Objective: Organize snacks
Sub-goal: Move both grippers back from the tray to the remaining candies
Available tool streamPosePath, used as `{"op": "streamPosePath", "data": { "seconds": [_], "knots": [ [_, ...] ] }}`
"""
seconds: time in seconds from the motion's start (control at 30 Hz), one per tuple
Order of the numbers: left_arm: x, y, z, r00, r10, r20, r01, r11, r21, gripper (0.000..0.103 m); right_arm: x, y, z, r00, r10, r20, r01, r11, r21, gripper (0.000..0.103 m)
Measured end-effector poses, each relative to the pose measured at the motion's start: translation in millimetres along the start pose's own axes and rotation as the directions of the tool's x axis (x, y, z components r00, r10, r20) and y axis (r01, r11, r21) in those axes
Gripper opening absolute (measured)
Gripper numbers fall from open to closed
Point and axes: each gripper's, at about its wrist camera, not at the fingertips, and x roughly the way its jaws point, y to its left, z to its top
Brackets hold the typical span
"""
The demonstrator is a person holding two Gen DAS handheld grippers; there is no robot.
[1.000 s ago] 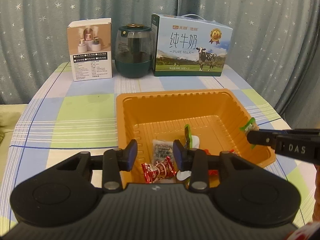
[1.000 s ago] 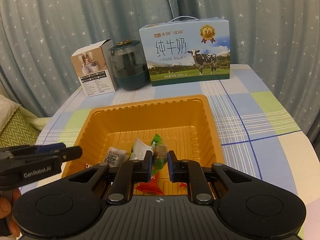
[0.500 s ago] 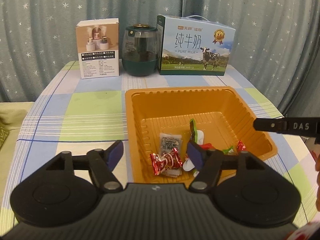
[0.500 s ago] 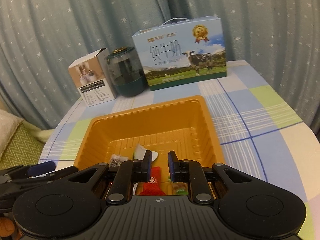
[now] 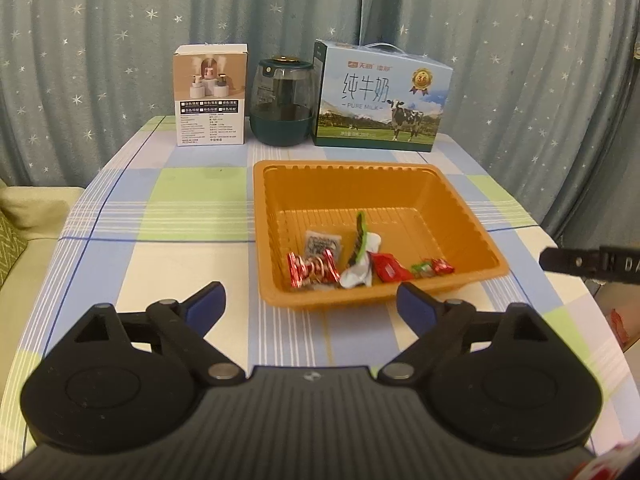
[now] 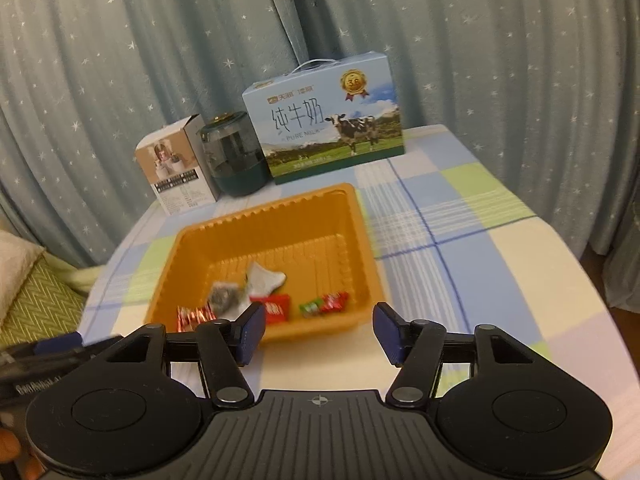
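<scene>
An orange plastic tray (image 5: 460, 216) (image 6: 360, 236) sits on the checked tablecloth with several wrapped snacks along its near side: a red-and-white striped candy (image 5: 310, 268) (image 6: 196, 316), a red packet (image 5: 388, 267) (image 6: 276, 307), a grey sachet (image 5: 322, 243), a white-and-green wrapper (image 5: 362, 248) and a small green-and-red sweet (image 5: 430, 267) (image 6: 324, 304). My left gripper (image 5: 310, 306) hangs in front of the tray's near rim, jaws opening wide, nothing between them. My right gripper (image 6: 318, 334) is also short of the rim, jaws opening, empty. Its finger (image 5: 588, 264) shows at the right in the left wrist view.
At the table's far edge stand a small product box (image 5: 210, 94), a dark green jar (image 5: 282, 104) and a blue milk carton (image 5: 382, 98), backed by a starry curtain. A cushioned seat (image 6: 28, 300) lies left of the table.
Both grippers pulled back out of the tray toward the near table edge. The left opened wider, the right went from shut to open, and the green snack it gripped now lies in the tray.
</scene>
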Motion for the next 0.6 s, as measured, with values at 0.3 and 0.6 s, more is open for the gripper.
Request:
{"op": "streamPosePath", "data": {
  "seconds": [0.3, 0.6],
  "knots": [
    [-46, -9, -28, 1.000, 0.016, 0.011, -0.016, 1.000, -0.027, 0.103, -53, -6, -38, 1.000, -0.017, -0.008, 0.017, 0.998, 0.053, 0.061],
    [-69, -21, -65, 1.000, 0.018, -0.021, -0.019, 0.999, -0.034, 0.103, -80, -8, -81, 0.999, -0.043, -0.024, 0.045, 0.994, 0.097, 0.069]
  ]
}}
